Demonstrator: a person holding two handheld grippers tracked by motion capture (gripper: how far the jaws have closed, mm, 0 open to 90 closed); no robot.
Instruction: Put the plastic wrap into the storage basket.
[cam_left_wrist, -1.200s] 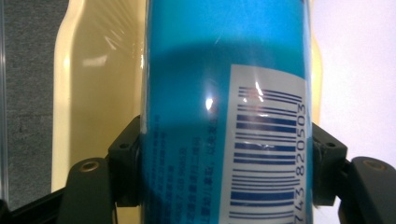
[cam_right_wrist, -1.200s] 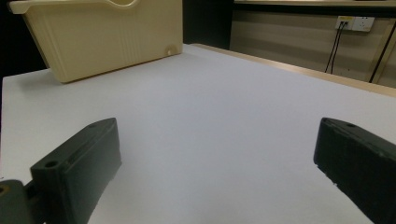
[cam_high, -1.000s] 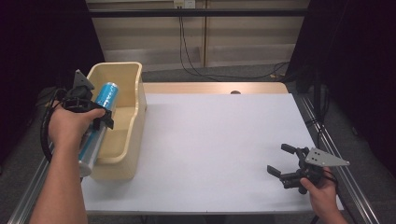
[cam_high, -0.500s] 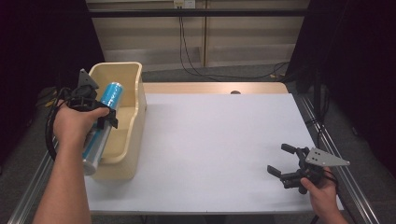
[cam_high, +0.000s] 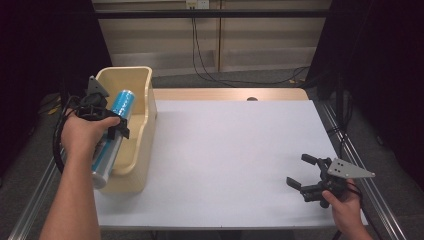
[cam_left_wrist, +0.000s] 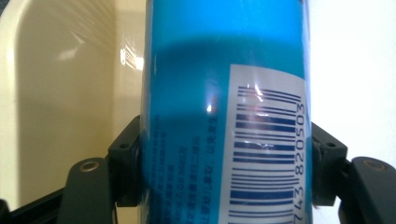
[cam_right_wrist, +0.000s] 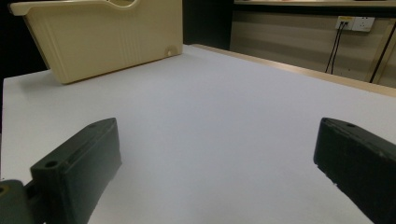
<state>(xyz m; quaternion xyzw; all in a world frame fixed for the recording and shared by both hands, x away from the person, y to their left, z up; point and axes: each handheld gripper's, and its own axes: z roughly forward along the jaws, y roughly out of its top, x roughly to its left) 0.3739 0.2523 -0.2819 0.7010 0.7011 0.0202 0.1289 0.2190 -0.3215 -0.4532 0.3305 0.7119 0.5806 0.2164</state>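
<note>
Black left gripper (cam_high: 116, 129) clamps blue can (cam_high: 114, 131); right gripper (cam_high: 301, 171) gapes wide.

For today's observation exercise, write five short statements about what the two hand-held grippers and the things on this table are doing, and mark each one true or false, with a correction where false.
1. The left hand-held gripper is clamped on a blue can. True.
2. The can lies flat on the white table. False: it is held tilted above the beige bin.
3. The right hand-held gripper has its jaws open with nothing between them. True.
4. The beige bin sits at the table's right edge. False: in the high view it is at the left edge.
5. The can bears a barcode label. True.
</note>
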